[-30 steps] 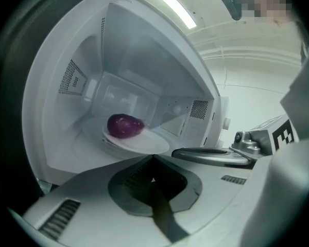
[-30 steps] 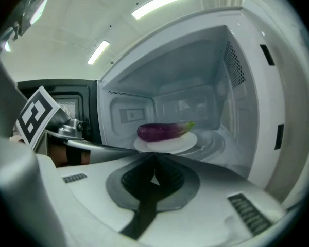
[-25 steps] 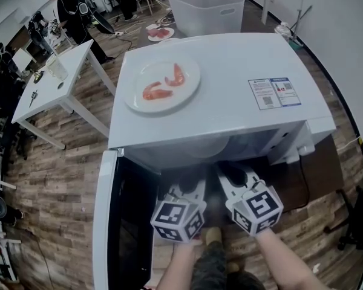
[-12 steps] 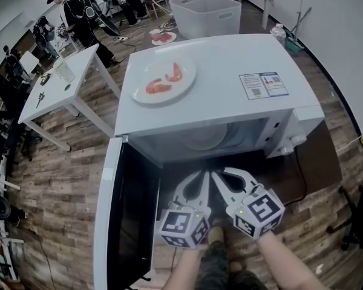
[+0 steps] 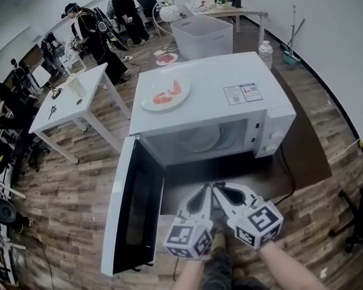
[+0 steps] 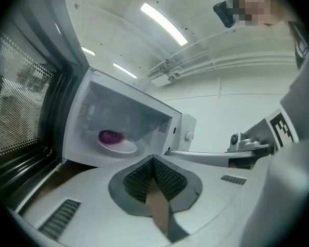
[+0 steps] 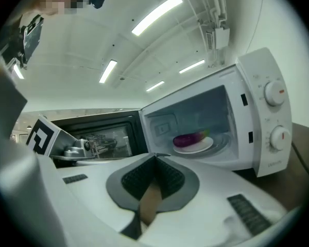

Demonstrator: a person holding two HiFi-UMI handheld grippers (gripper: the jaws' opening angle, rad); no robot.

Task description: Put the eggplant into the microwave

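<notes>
The purple eggplant lies on a white plate inside the open white microwave. In the head view the cavity shows only the pale plate; the eggplant is not discernible there. The microwave door hangs wide open to the left. My left gripper and right gripper are side by side in front of the cavity, well outside it. Both are shut with their tips meeting and nothing held.
A white plate with red shrimp sits on top of the microwave. A white table stands to the left and a white bin behind. People stand at the far back left. Dark mat and wood floor lie below.
Both grippers have drawn back from the mouth of the microwave cavity toward me, and the view has pulled away from the microwave. The eggplant stays inside.
</notes>
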